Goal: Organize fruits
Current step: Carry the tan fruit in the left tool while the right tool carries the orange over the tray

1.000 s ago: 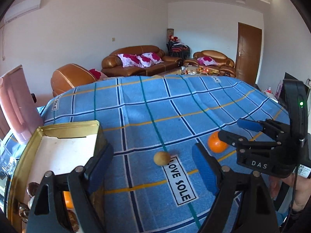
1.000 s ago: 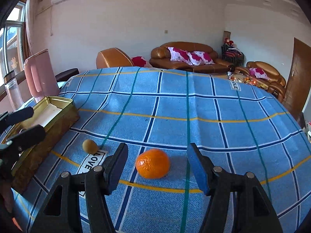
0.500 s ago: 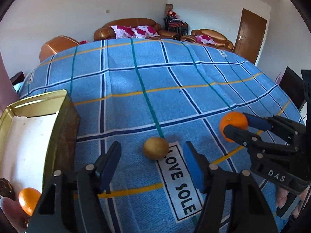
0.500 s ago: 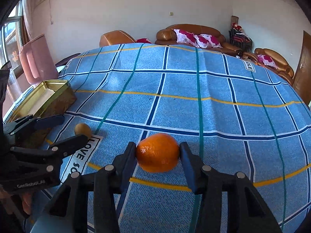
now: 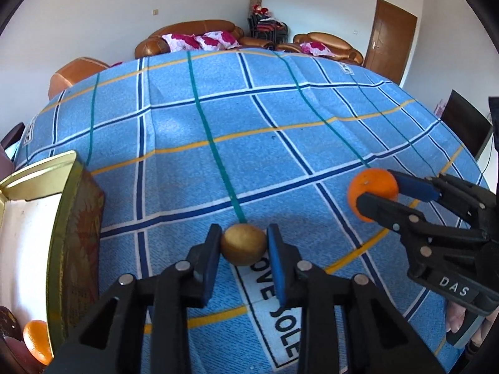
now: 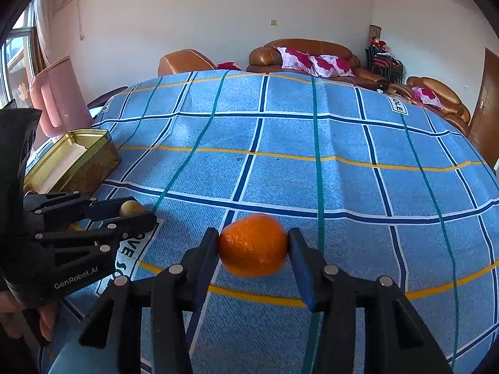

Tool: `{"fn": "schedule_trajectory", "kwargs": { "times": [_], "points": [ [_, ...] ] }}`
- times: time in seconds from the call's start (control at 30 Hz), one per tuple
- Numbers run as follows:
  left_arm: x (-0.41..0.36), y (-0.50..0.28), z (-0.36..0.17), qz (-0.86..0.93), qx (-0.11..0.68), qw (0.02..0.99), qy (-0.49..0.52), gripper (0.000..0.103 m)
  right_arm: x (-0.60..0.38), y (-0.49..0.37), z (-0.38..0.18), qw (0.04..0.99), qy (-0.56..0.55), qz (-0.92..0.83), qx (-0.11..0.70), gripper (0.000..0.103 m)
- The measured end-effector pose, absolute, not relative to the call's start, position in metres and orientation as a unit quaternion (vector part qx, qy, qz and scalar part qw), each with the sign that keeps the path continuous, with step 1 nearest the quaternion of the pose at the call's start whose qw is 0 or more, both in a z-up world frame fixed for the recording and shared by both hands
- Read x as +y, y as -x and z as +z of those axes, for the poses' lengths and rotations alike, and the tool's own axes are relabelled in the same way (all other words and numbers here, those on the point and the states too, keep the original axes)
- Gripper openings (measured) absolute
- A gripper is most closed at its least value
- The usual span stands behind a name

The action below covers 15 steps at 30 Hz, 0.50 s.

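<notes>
My left gripper (image 5: 244, 246) is shut on a small tan round fruit (image 5: 243, 248) that sits on the blue checked cloth at the "LOVE SOLE" label; the fruit also shows in the right wrist view (image 6: 130, 207). My right gripper (image 6: 252, 246) is shut on an orange (image 6: 253, 244), held just above the cloth; the orange shows in the left wrist view (image 5: 371, 191) at the right. The two grippers are side by side, left gripper (image 6: 137, 213) to the left. A gold tin (image 5: 67, 218) stands open at the left.
A second orange (image 5: 36, 341) lies by the tin's near end at the lower left. A pink jug (image 6: 57, 99) stands behind the tin (image 6: 75, 159). Brown sofas and a wooden door lie beyond the table's far edge.
Both grippers moved forward and down and closed: the left on the tan fruit, the right on the orange. One second ago both were open.
</notes>
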<state>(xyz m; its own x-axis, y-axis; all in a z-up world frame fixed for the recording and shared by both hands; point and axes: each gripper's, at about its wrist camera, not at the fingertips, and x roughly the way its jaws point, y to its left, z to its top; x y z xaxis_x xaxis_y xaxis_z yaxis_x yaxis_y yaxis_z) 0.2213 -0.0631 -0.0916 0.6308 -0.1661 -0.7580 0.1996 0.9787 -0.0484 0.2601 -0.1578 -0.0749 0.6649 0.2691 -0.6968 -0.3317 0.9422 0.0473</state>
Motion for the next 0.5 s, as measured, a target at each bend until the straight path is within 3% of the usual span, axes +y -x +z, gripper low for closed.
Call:
{"fn": "schedule_trajectory", "kwargs": {
  "times": [0.5],
  "points": [
    [-0.064,-0.203,-0.073,-0.082,0.356,0.93,-0.038,0.031,-0.16,-0.246,-0.063,0.927,0.034,0.181,0.328,0.048]
  ]
}}
